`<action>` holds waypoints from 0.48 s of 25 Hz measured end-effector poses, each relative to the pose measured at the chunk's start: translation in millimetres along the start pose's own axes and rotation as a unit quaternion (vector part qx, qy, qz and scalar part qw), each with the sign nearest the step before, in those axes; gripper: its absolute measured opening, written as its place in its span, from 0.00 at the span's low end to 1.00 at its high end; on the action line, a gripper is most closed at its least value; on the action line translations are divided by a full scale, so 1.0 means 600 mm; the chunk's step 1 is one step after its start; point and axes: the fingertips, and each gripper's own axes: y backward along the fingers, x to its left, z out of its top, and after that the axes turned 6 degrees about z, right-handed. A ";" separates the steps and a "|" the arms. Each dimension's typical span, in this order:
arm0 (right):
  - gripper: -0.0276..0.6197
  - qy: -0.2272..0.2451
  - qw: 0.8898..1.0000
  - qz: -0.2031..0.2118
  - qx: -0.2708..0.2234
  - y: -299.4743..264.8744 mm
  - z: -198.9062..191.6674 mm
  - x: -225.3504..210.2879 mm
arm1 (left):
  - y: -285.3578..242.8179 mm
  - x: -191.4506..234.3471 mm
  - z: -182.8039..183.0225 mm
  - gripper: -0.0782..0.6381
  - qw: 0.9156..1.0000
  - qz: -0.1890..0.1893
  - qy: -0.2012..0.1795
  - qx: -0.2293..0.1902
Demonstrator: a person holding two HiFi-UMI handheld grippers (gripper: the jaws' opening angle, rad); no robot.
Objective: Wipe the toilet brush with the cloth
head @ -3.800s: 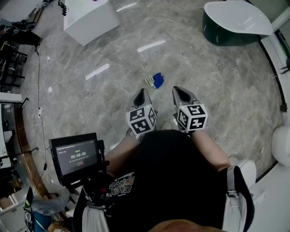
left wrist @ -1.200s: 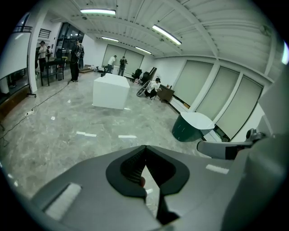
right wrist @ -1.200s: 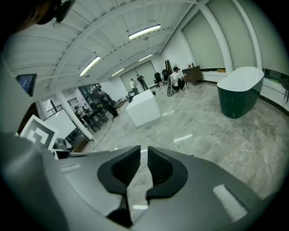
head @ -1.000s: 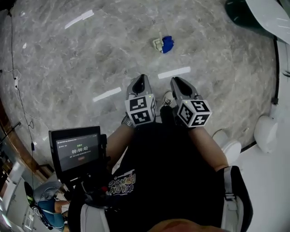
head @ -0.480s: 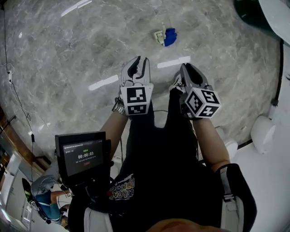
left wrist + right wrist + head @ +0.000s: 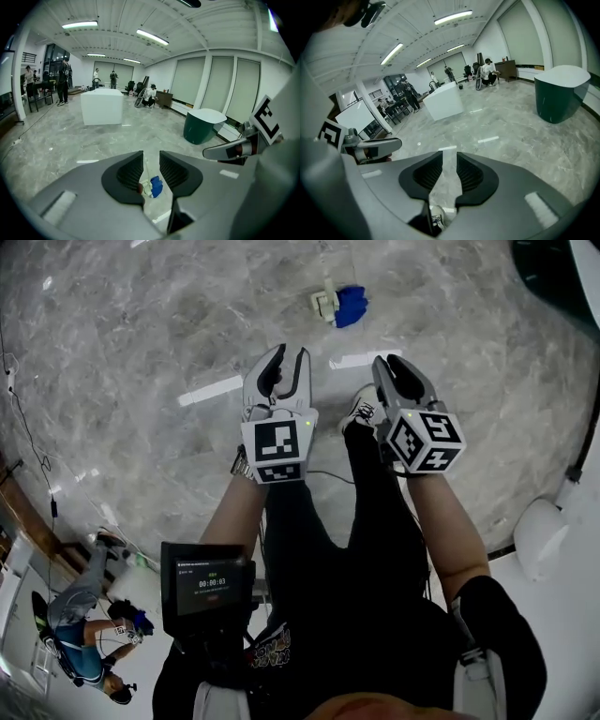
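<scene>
The left gripper (image 6: 284,367) hangs on the near side of the cloth (image 6: 351,306), off to its left and well apart from it. Its jaws are partly apart and opening, and nothing sits between them. In the left gripper view the gap frames the cloth far off on the floor (image 6: 141,334).

The toilet brush (image 6: 325,304) lies just beside the cloth on its left. It is a pale head with a thin handle running away from the person. Whether the brush and the cloth touch cannot be told.

The right gripper (image 6: 394,367) is on the near side of the cloth and a little to its right, also well apart. Its jaws stand narrower than the left's, are opening, and hold nothing. Only bare floor and the person's shoe (image 6: 359,409) show past them.

The step in hand looks like the reach down to pick both things up. To do it well:
- Send the left gripper to the handle, which lies on its side of the cloth, so the arms need not cross.
- Bring the jaws down astride the thin handle, across its length, since it could roll away.
- Let the right gripper pinch a raised fold of the cloth rather than scrape at the floor.
</scene>
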 end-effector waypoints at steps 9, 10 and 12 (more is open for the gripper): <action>0.23 -0.008 1.000 0.006 0.010 -0.152 -0.139 -0.175 | -0.171 -0.042 -0.109 0.30 0.999 -0.047 -0.007 0.005; 0.23 -0.002 1.000 0.007 0.010 -0.176 -0.159 -0.193 | -0.190 -0.041 -0.126 0.30 0.999 -0.051 -0.013 0.006; 0.23 0.020 1.000 0.006 0.015 -0.221 -0.196 -0.238 | -0.224 -0.041 -0.155 0.32 0.998 -0.051 -0.020 -0.001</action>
